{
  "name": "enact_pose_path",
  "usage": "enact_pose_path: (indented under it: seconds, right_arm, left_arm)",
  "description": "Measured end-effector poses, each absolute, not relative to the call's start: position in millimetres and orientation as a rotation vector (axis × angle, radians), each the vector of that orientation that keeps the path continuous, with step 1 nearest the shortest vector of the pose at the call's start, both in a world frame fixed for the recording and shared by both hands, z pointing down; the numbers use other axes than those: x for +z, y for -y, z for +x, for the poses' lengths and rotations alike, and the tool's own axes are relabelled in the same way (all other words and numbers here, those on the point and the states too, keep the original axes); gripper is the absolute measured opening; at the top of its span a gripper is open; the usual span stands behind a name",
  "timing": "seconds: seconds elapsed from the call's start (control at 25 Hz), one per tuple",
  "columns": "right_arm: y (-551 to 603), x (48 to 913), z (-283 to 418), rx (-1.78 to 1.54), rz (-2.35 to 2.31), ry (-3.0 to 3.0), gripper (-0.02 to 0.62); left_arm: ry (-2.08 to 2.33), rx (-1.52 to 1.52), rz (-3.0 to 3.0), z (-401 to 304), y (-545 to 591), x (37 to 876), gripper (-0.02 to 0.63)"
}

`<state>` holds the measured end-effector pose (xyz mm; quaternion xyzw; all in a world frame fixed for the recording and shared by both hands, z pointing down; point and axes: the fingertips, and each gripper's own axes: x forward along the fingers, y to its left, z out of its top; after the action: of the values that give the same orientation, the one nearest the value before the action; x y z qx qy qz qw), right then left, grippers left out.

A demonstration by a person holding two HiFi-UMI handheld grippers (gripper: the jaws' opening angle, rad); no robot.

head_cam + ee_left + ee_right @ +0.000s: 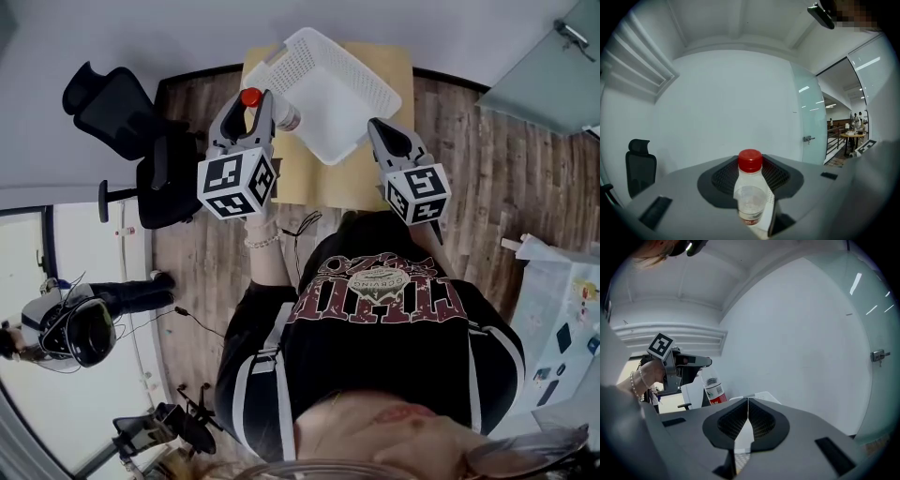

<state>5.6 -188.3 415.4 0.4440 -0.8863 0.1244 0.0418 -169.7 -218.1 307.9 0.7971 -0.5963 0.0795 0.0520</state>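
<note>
My left gripper [253,105] is shut on a clear plastic bottle [284,116] with a red cap [251,97], and holds it in the air over the near left corner of a white mesh basket [328,89]. In the left gripper view the bottle [751,197] stands upright between the jaws of the left gripper [751,180], cap on top. My right gripper [380,128] hovers by the basket's near right side, its jaws closed together and nothing between them. In the right gripper view, past the right gripper [748,401], the bottle [713,387] hangs from the other gripper.
The basket rests on a small yellowish table [398,70] on a wood floor. A black office chair [131,117] stands to the left. A glass door [548,66] is at the far right, and a table with papers [562,300] nearer. A person [70,323] stands lower left.
</note>
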Motion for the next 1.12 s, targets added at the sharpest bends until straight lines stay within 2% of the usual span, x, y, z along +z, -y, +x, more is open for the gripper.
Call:
enact_pose_path:
  seconds: [0.64,1.12]
  right_arm:
    - [180.2,419.4,-37.6,0.375,1.235,2.755,0.018]
    - [178.9,422.0,-50.0,0.374,1.222,2.734,0.018]
  left_arm:
    - [1.941,0.242,2.271,-233.8,189.0,324.6,0.198]
    - [1.901,0.261,2.223,-248.6,188.4,360.3,0.196]
